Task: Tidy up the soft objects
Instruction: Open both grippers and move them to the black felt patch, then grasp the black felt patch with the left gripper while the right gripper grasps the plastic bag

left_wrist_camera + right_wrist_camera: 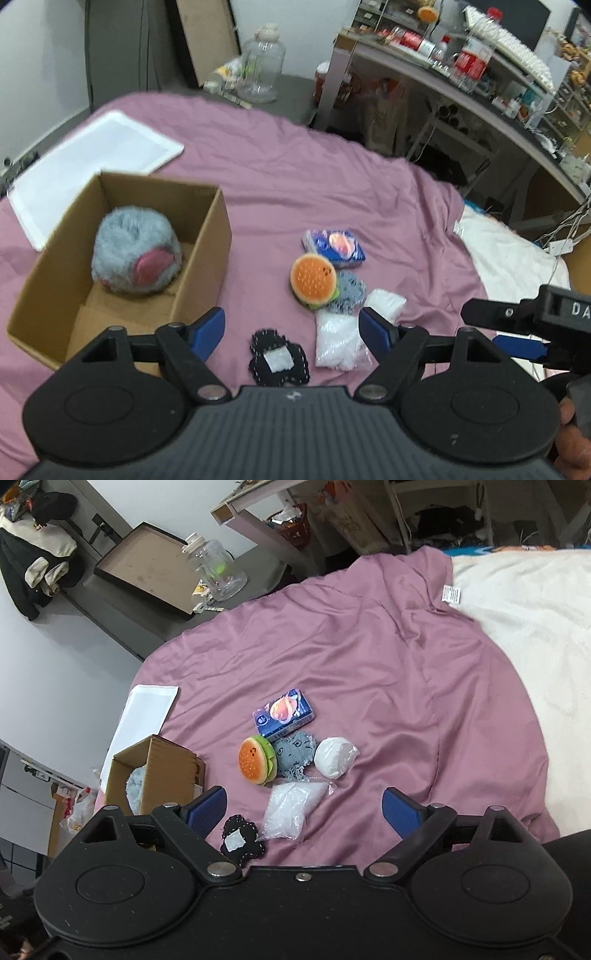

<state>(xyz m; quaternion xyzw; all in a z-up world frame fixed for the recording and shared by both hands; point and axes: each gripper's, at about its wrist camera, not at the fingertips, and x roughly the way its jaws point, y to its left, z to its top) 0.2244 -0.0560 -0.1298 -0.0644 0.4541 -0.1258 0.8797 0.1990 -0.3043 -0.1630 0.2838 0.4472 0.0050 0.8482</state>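
Observation:
A cardboard box (207, 236) (166, 771) on the pink bedsheet holds a fluffy grey-and-pink plush (135, 251). To its right lie a burger plush (314, 282) (256, 760), a grey knit piece (349, 291) (295, 757), a blue tissue pack (334, 247) (284, 716), a clear bag of white filling (338, 338) (291, 810), a white ball in plastic (336, 762) and a black patch (279, 358) (240, 840). My left gripper (291, 330) is open above the black patch. My right gripper (304, 810) (517, 332) is open over the clear bag.
A white board (92, 162) (147, 710) lies behind the box. A clear jar (262, 66) (218, 570) stands on a grey stand past the bed. A cluttered desk (480, 85) runs along the right. A cream blanket (524, 646) covers the bed's right side.

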